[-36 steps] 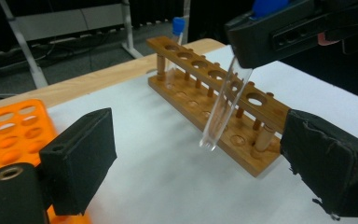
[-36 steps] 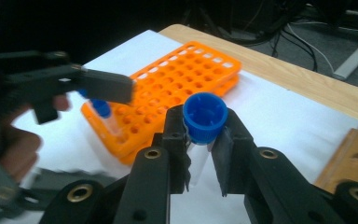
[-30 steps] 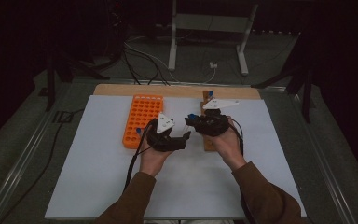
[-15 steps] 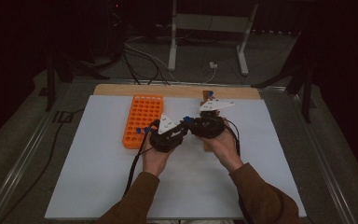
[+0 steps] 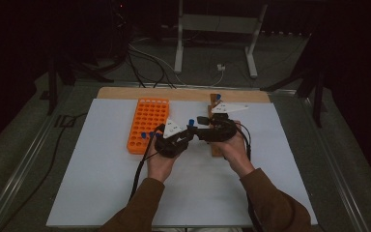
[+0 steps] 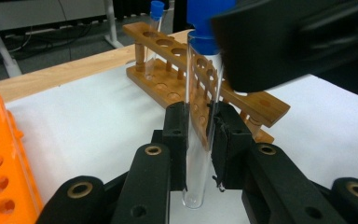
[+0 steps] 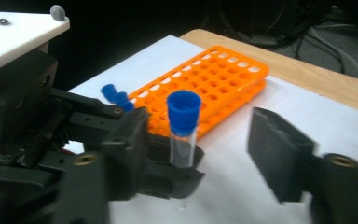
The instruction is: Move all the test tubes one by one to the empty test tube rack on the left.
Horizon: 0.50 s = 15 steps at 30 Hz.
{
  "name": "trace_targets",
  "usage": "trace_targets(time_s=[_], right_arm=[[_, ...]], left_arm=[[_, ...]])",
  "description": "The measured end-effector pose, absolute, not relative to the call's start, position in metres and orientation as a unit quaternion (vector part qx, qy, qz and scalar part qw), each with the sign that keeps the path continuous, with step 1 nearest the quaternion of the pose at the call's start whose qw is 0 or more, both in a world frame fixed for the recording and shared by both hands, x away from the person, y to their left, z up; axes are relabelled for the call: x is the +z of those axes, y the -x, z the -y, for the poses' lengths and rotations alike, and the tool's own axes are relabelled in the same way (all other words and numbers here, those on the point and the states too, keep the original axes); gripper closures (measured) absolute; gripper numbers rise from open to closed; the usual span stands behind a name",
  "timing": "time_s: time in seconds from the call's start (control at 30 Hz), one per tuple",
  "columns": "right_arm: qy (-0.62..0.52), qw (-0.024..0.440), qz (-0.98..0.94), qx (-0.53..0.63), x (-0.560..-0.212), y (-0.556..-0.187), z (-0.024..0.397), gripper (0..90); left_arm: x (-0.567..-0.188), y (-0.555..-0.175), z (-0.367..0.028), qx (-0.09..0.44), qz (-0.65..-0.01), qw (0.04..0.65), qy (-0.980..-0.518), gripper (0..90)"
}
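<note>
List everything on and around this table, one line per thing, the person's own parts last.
Held test tube: one, clear with blue cap, upright between the left gripper's pads.
Wooden rack: one, brown, on the sheet's right half.
Racked test tube: one, clear with blue cap, standing at the wooden rack's far end.
Orange rack: one, orange, many holes, on the sheet's left half.
Loose caps: a few, blue, beside the orange rack's near end.
Paper sheet: one, white, covering the table.
Table: one, light wood, far edge bare.
Metal stand: one, grey, on the floor beyond.
Left gripper: black, shut on the held test tube.
Right gripper: black, jaws just opening, apart either side of the cap.
Sleeves: two, brown.
</note>
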State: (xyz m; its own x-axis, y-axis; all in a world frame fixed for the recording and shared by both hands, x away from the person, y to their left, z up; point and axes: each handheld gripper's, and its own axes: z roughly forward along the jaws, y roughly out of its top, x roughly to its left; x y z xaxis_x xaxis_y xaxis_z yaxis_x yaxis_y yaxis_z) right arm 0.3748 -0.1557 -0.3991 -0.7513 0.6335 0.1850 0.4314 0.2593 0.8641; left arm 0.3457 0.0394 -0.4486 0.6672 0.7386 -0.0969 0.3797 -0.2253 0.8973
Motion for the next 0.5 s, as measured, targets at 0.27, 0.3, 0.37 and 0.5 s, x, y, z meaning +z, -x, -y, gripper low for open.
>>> trace_targets(time_s=[0.27,0.3,0.37,0.5], right_arm=[[-0.339,0.139,-0.776,0.513,-0.398,-0.373,0.161,14.5],[-0.339,0.143,-0.775,0.513,-0.398,-0.373,0.162,13.2],[-0.339,0.148,-0.774,0.513,-0.398,-0.372,0.165,9.0],[-0.339,0.161,-0.778,0.504,-0.401,-0.372,0.170,3.8]], left_arm=[[-0.452,-0.347,-0.044,0.175,-0.374,0.504,-0.759,78.2],[-0.451,-0.347,-0.044,0.176,-0.374,0.504,-0.759,78.2],[-0.450,-0.346,-0.046,0.175,-0.374,0.507,-0.757,78.2],[-0.445,-0.344,-0.053,0.175,-0.372,0.514,-0.753,78.2]])
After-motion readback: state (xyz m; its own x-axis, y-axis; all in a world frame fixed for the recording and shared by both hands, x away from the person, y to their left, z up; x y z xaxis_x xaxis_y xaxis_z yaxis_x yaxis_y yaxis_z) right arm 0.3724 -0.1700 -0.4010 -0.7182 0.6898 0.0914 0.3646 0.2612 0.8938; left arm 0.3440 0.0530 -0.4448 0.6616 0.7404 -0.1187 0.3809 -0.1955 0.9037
